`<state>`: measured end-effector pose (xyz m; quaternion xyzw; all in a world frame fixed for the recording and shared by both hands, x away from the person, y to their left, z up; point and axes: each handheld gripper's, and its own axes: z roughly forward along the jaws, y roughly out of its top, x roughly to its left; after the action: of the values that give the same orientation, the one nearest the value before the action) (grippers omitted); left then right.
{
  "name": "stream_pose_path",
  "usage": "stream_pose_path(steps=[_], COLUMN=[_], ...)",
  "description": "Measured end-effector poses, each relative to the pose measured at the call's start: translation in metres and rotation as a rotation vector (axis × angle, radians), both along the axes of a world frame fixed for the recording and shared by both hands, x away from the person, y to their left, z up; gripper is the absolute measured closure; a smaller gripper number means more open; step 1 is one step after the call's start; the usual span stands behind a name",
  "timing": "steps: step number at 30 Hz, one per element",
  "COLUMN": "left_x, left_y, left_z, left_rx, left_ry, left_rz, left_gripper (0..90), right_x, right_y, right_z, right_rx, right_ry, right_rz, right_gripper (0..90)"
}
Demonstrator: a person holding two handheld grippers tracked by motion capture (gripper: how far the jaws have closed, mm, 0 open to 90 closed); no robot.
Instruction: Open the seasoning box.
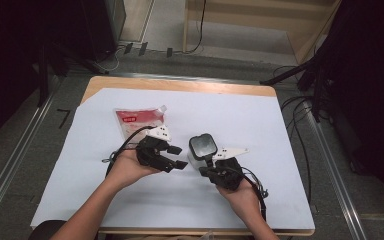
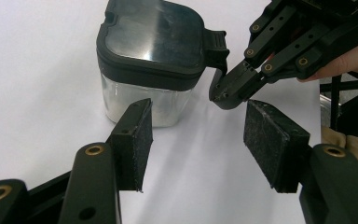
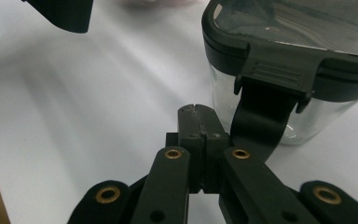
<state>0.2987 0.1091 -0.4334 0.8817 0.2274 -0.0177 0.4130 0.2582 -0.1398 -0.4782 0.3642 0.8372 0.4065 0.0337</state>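
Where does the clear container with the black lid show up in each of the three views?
High view: the clear container stands right of centre on the white sheet, just ahead of the right hand-held gripper.
Left gripper view: upper middle, container beyond the open jaws.
Right gripper view: upper right, container cut by the frame's edge.
Shared landmark: the lid's black latch tab, next to the right hand-held gripper's closed tip.

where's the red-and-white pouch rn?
High view: the pouch lies flat on the white sheet, left of centre toward the far edge, just beyond the left gripper.
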Motion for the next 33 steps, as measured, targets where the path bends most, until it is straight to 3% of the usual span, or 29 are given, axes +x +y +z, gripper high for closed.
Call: stream_pose_path(steps=[4, 13, 25, 33], left_x=[0.0, -0.001, 0.0, 0.0], left_y=[-0.001, -0.001, -0.003, -0.007], left_z=[0.001, 0.001, -0.001, -0.004], left_rx=[-0.016, -0.006, 0.004, 0.012], left_ry=[-0.003, -0.003, 0.007, 0.007], left_rz=[0.002, 0.003, -0.003, -0.006], left_gripper=[43.1, 42.6, 40.0, 39.3], right_x=[0.002, 0.008, 0.021, 0.029], right_y=[-0.004, -0.016, -0.048, -0.063], right_z=[0.001, 0.003, 0.005, 0.005], right_rx=[-0.012, -0.014, -0.001, -0.017], right_ry=[-0.004, 0.021, 0.066, 0.067], right_rz=[-0.002, -0.019, -0.095, -0.131], right_gripper=[90.0, 90.0, 90.0, 90.0])
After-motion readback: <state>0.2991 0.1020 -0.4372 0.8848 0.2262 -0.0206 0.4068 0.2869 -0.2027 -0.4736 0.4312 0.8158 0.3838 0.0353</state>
